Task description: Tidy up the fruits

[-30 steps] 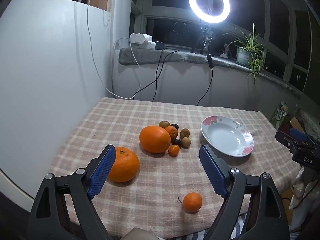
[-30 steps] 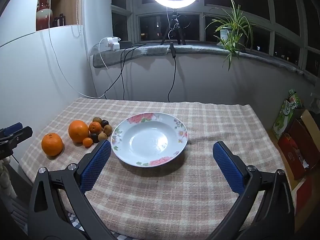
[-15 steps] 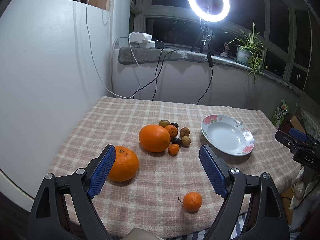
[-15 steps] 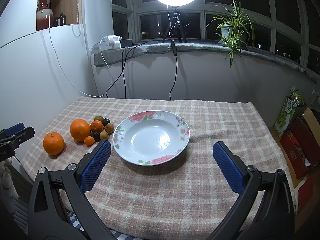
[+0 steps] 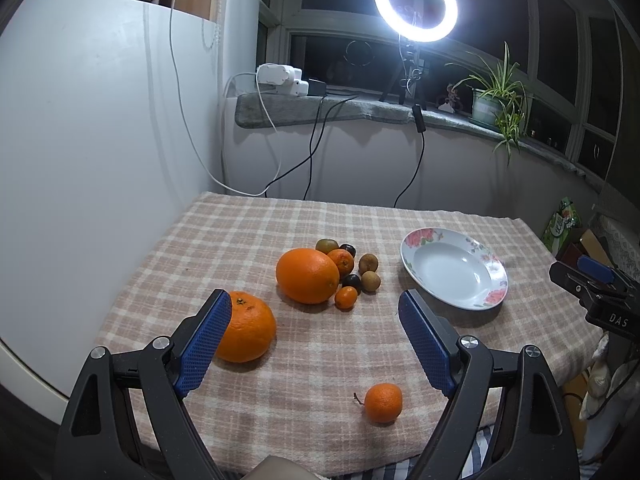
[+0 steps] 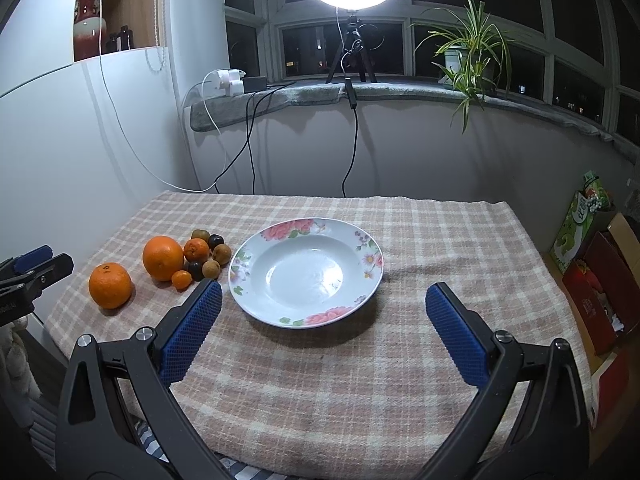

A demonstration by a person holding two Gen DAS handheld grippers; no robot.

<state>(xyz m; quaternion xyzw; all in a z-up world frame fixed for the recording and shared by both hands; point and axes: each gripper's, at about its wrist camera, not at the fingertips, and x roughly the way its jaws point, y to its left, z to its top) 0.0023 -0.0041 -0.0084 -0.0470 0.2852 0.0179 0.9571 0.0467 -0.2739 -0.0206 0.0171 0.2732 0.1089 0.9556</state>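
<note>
Left tool (image 5: 314, 338) hung released over the bench (image 5: 248, 232), nothing gripped. Nearest orange (image 5: 246, 326) looked firm, heavy, round; I'd pinch its widest middle. Empty floral plate (image 6: 306, 270) sat before the right tool (image 6: 324, 330), also released.

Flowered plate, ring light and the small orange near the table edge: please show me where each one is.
Flowered plate (image 6: 372, 258): right wrist view, right rim.
Ring light (image 5: 416, 2): left wrist view, glowing ring.
Small orange (image 5: 383, 402): left wrist view, middle of peel.

From my left wrist view, the left finger pad (image 5: 204, 338) covers the near orange's (image 5: 248, 330) left side. I can't identify the small dark fruits (image 5: 353, 281) tucked behind the big orange (image 5: 307, 276). The right gripper (image 5: 596, 292) is cut off at the frame's edge.
</note>
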